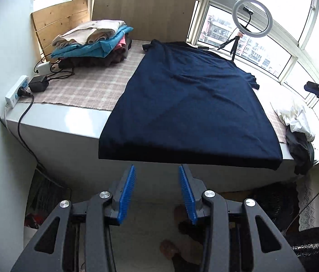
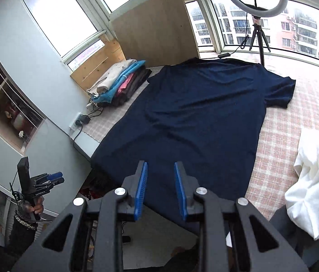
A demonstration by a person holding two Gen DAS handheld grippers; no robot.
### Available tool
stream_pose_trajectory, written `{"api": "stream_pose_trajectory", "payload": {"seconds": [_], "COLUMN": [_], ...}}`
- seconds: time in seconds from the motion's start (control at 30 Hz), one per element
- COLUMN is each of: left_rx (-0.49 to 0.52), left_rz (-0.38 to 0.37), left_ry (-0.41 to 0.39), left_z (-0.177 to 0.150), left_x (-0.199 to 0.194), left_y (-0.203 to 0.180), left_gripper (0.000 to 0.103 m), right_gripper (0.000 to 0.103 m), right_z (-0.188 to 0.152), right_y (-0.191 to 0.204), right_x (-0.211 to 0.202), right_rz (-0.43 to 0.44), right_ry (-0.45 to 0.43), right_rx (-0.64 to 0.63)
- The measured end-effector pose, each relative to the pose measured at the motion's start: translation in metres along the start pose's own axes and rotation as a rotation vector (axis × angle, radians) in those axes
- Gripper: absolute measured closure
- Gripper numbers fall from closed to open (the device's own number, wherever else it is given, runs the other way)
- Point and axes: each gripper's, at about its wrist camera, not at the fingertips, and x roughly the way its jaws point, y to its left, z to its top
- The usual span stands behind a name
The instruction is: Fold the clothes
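navy t-shirt: spread flat on the checked cloth over the white platform, collar at the far end by the window, hem hanging a little over the near edge; one short sleeve sticks out on the right side.
left gripper: released, blue pads apart with nothing between them, hanging in front of the near hem and short of the cloth.
right gripper: released too, pads parted and empty, over the near hem of the shirt; touching or just above, i cannot tell.
folded pile: beige, blue, pink and dark garments stacked at the far left, well apart from the shirt.
cables and power strip: at the left edge of the platform, with a black adapter beside the pile.
white garment: crumpled on the right, near the shirt's edge, with something dark under it.
ring light: on a small tripod at the far right, its legs just behind the shirt's shoulder.
wooden boards: leaning against the far window.
hard to make out: the left sleeve is hidden by the shirt's folds; the floor under the grippers is blurred; the white garment is cut off at the right edge.
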Motion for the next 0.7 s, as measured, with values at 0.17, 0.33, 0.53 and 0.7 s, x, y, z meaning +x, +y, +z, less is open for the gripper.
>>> {"api": "stream_pose_trajectory", "payload": {"seconds": [0.17, 0.33, 0.53, 0.7], "left_rx": [-0.011, 0.001, 0.013, -0.011], "left_rz": [0.05, 0.066, 0.081, 0.075], "left_ry": [-0.078, -0.122, -0.073, 0.021], "left_z": [0.063, 0.15, 0.232, 0.288], "left_x": [0.001, 0.026, 0.095, 0.185], "left_y": [0.011, 0.007, -0.003, -0.009], "left_gripper": [0.065, 0.063, 0.062, 0.059], "right_gripper": [0.078, 0.078, 0.078, 0.078], "right_z": [0.1, 0.173, 0.195, 0.18], "right_y": [0.028, 0.018, -0.051, -0.106], "right_x": [0.004, 0.05, 0.157, 0.248], "right_rz": [0.034, 0.026, -0.059, -0.117], "right_ry": [-0.076, -0.112, 0.014, 0.193], "right_rx": [-0.119, -0.167, -0.113, -0.044]}}
